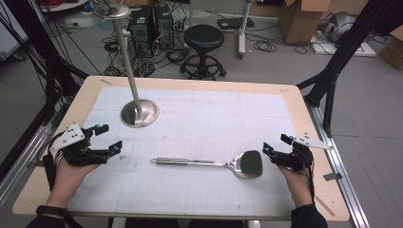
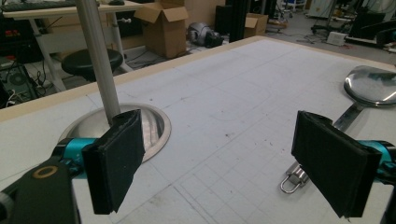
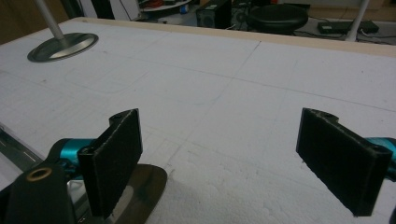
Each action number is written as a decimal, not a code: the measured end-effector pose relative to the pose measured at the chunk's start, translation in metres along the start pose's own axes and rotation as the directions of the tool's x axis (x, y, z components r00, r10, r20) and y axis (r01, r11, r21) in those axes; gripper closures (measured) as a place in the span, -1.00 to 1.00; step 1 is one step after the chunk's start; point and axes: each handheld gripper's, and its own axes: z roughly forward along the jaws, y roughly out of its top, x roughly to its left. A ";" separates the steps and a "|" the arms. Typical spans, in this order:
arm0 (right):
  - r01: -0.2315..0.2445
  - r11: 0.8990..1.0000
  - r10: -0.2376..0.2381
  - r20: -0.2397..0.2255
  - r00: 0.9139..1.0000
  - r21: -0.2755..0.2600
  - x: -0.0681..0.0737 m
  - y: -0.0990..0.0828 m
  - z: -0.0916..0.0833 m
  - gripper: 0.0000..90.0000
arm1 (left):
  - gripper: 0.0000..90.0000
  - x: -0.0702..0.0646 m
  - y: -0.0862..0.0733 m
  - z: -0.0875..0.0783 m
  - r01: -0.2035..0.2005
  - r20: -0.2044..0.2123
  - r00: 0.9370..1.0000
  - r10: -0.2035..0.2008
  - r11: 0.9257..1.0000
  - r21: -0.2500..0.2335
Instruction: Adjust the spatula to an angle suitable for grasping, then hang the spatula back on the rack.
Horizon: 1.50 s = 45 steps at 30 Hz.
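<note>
A steel spatula (image 1: pixel 214 164) lies flat on the white gridded mat, handle to the left, blade (image 1: pixel 250 164) to the right. My left gripper (image 1: pixel 108 137) hovers open at the mat's left side, just left of the handle's ring end (image 2: pixel 290 179). My right gripper (image 1: pixel 275 145) is open beside the blade, whose edge (image 3: pixel 140 186) shows under its left jaw. Nothing sits between either pair of jaws. A round steel base (image 1: pixel 139 113) with an upright pole (image 1: pixel 124 52) stands at the mat's far left.
The wooden table (image 1: pixel 304 118) rims the white mat (image 1: pixel 204 118). Beyond the far edge are a black stool (image 1: pixel 204 40), computer towers, cables and cardboard boxes (image 1: pixel 299 19). Black frame legs stand at both sides of the table.
</note>
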 end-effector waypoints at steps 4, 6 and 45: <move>0.001 1.000 -0.001 -0.004 1.000 -0.003 0.001 0.000 0.000 -0.70 | -0.61 0.000 0.000 0.000 -0.005 -0.001 1.000 0.006 1.000 0.008; 0.003 1.000 -0.003 -0.009 1.000 -0.007 0.001 0.001 -0.001 -0.70 | -0.61 0.000 0.000 0.000 -0.004 0.004 1.000 0.004 1.000 0.004; 0.330 0.935 -0.224 -0.506 0.833 0.129 0.090 0.043 0.081 -0.76 | -0.61 0.001 0.000 -0.006 -0.005 0.041 0.999 0.004 1.000 0.022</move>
